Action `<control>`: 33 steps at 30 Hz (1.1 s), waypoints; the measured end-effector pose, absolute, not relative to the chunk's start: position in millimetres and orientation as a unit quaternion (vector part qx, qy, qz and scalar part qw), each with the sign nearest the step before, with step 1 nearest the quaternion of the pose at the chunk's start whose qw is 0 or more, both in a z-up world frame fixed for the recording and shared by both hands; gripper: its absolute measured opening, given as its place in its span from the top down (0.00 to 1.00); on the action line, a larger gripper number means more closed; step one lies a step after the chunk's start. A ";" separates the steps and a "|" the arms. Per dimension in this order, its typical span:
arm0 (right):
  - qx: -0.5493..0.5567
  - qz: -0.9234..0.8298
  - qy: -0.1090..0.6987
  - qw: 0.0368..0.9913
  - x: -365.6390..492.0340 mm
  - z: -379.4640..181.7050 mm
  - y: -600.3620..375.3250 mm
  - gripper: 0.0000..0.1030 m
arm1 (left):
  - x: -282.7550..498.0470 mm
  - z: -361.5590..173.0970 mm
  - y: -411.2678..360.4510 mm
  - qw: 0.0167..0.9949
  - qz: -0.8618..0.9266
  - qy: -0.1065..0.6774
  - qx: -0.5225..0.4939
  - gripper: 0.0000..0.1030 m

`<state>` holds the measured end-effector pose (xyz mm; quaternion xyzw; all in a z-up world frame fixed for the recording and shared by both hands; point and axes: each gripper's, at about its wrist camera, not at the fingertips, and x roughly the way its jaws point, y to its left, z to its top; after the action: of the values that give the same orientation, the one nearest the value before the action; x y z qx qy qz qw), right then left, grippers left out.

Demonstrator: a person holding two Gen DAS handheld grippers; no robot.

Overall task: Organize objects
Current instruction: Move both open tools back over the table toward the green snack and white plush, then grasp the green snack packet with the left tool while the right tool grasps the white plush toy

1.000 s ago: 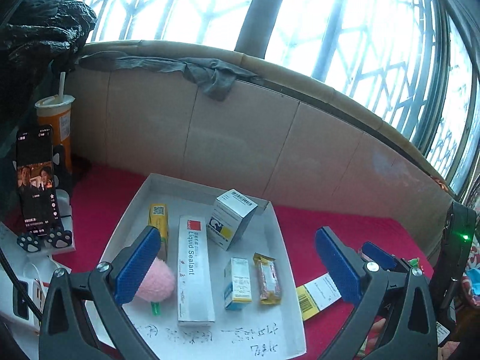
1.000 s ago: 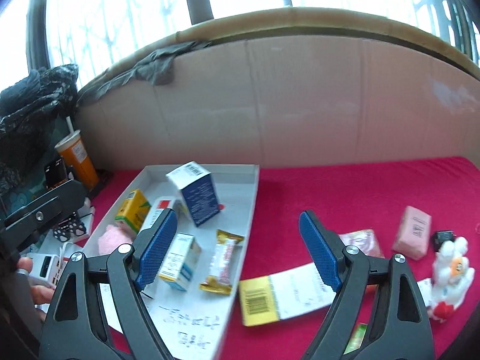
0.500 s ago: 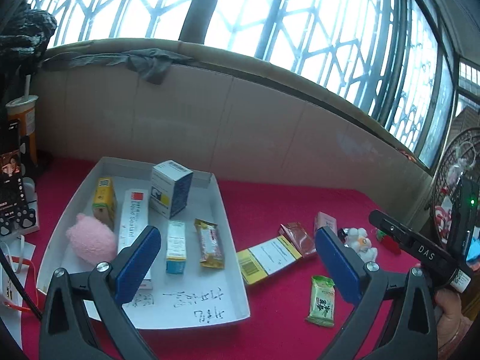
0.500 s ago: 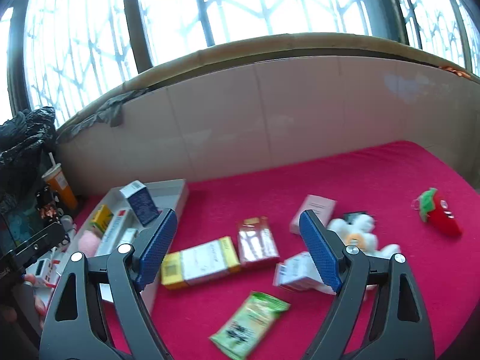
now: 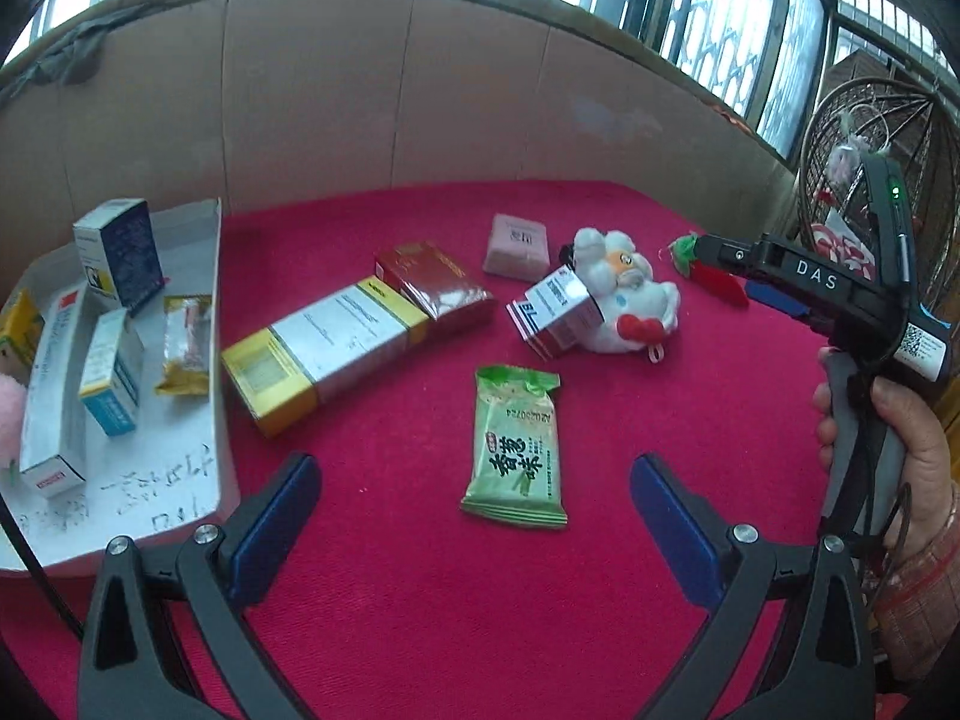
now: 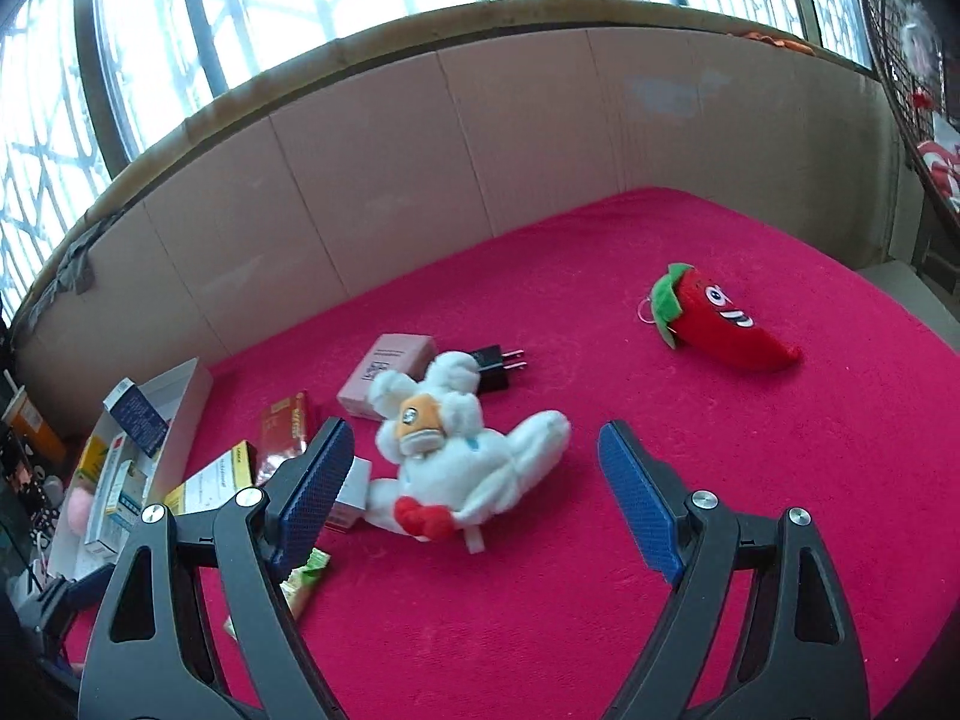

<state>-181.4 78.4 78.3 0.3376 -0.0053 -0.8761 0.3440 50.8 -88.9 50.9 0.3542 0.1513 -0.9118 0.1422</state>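
Observation:
My left gripper is open above the red cloth, and the green snack packet lies flat just ahead between its fingers, untouched. A long yellow and white box, a dark red packet, a pink box and a small red and white box lie further off. My right gripper is open too, with the white plush toy lying just beyond its blue pads. A red chilli plush rests to the far right. The right gripper also shows in the left wrist view, held by a hand.
A white tray at the left holds several small boxes and a snack bar. A black plug lies behind the plush. A beige cardboard wall runs along the back under the windows. A wicker cage stands at the right.
Both grippers have swung right, away from the tray, and dipped toward the cloth. The green packet now lies ahead of the left one, the white plush ahead of the right. Both stayed open.

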 end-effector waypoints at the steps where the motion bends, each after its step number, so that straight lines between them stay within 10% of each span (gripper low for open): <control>1: 0.345 -0.874 -0.002 0.342 -185.6 74.0 79.8 0.18 | 47.9 46.2 -88.1 0.139 -0.908 0.157 0.361 0.00; 28: 0.356 -0.840 0.110 0.394 -213.2 38.9 0.8 0.18 | -5.7 11.2 -80.1 0.154 -0.878 0.089 0.445 0.23; 33: 0.356 -0.826 0.099 0.426 -203.2 39.9 11.2 0.47 | 8.2 14.0 -82.4 0.153 -0.886 0.085 0.430 0.48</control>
<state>-203.2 11.2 39.9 0.3559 0.0993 -0.8260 0.4256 8.2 -82.4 14.0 0.4303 0.0847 -0.8856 0.1528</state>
